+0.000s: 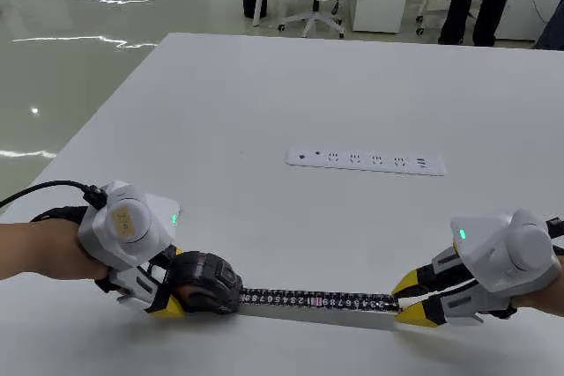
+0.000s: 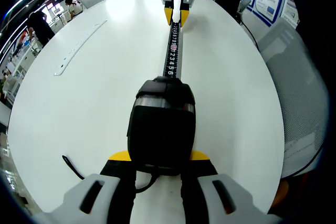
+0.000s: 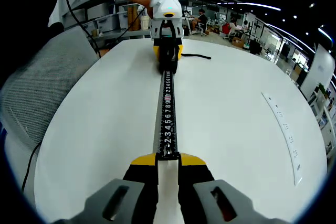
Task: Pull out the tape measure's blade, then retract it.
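**Supervisor:** Where did things stand at that moment?

**Operator:** I had the left gripper (image 1: 172, 286) at the lower left of the head view. Its jaws were pressed against the sides of the tape measure's case (image 1: 204, 283), which sat on the table (image 1: 264, 103). The right gripper (image 1: 407, 301), at the lower right, was pinching the tip of the blade (image 1: 317, 299). The blade ran straight across the bottom of the frame between them, numbers up, low over the table.

**Supervisor:** So the pull was done?

**Operator:** Largely, by my reading. Retracting was left.

**Supervisor:** What worried you?

**Operator:** Mostly the release. Had I opened the right jaws outright, the spring could have whipped the blade back. The tip would have slammed into the case and might have jolted it out of the left grip. In the left gripper view the jaws met that rounded case only near its rear, so a sideways tug might have twisted it loose. Pulling further risked dragging the case along, or the tip slipping free. A skewed return could have kinked the blade. The power strip (image 1: 366, 161), mid-frame, lay well apart from it all.
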`<state>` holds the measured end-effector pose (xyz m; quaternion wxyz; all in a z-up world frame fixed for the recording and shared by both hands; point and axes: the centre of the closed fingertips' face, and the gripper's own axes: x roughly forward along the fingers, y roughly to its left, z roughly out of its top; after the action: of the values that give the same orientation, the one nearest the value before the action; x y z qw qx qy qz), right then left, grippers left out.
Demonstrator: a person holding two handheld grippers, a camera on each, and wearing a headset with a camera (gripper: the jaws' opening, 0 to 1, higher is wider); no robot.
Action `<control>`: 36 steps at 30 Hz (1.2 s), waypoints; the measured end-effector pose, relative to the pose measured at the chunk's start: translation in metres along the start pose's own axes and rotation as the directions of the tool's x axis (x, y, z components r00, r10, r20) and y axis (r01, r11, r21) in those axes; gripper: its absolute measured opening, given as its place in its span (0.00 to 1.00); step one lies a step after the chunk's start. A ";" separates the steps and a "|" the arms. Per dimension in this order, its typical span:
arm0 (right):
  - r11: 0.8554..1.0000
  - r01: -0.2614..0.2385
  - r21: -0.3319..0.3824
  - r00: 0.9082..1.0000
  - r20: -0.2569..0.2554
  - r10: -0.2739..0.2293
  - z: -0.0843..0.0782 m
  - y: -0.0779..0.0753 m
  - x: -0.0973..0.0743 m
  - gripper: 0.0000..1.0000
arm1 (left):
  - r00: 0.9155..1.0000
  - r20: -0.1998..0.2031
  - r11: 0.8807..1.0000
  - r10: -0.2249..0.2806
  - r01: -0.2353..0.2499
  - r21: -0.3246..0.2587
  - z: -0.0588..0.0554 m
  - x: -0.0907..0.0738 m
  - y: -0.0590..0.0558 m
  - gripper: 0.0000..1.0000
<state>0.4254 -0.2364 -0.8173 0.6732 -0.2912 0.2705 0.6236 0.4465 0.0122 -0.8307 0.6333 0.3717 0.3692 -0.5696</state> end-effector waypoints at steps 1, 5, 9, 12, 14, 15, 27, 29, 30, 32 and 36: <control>1.000 0.000 0.000 1.000 0.000 0.000 0.000 0.000 0.000 0.12 | 1.000 0.000 1.000 0.000 0.000 0.000 0.000 0.000 0.000 0.28; 1.000 -0.001 0.001 1.000 0.000 0.001 -0.001 0.000 -0.001 0.12 | 1.000 -0.001 1.000 0.000 0.000 -0.001 0.000 0.000 0.000 0.28; 1.000 -0.001 0.001 1.000 -0.001 0.001 -0.002 0.001 -0.001 0.12 | 1.000 -0.001 1.000 0.000 0.000 -0.001 -0.001 0.000 0.000 0.28; 1.000 -0.001 0.002 1.000 -0.001 0.001 -0.002 0.001 -0.002 0.12 | 1.000 -0.002 1.000 -0.001 0.001 -0.001 -0.001 0.000 0.000 0.28; 1.000 -0.001 0.001 1.000 -0.002 0.001 -0.003 0.001 -0.003 0.12 | 1.000 -0.003 1.000 -0.001 0.001 0.000 -0.001 0.000 0.000 0.28; 1.000 -0.001 0.001 1.000 -0.002 0.001 -0.004 0.001 -0.003 0.12 | 1.000 -0.003 1.000 -0.001 0.001 0.000 -0.001 0.000 0.000 0.28; 1.000 0.002 0.006 1.000 -0.008 -0.002 -0.008 0.001 -0.007 0.12 | 1.000 -0.006 1.000 -0.003 0.003 0.003 0.000 0.000 0.000 0.28; 1.000 0.002 0.007 1.000 -0.010 -0.002 -0.009 0.001 -0.008 0.12 | 1.000 -0.006 1.000 -0.003 0.003 0.004 0.001 0.001 0.000 0.28; 1.000 0.002 0.008 1.000 -0.011 -0.002 -0.011 0.001 -0.009 0.12 | 1.000 -0.005 1.000 -0.003 0.003 0.004 0.001 0.001 0.000 0.28; 1.000 0.003 0.008 1.000 -0.013 -0.003 -0.012 0.001 -0.010 0.12 | 1.000 -0.006 1.000 -0.005 0.005 0.006 0.001 0.001 0.000 0.28; 1.000 0.004 0.011 1.000 -0.017 -0.004 -0.014 0.002 -0.012 0.12 | 1.000 -0.007 1.000 -0.005 0.005 0.006 0.001 0.001 0.000 0.28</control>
<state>0.4221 -0.2547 -0.8184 0.6738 -0.2931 0.2792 0.6182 0.4462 0.0106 -0.8312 0.6292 0.3747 0.3706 -0.5712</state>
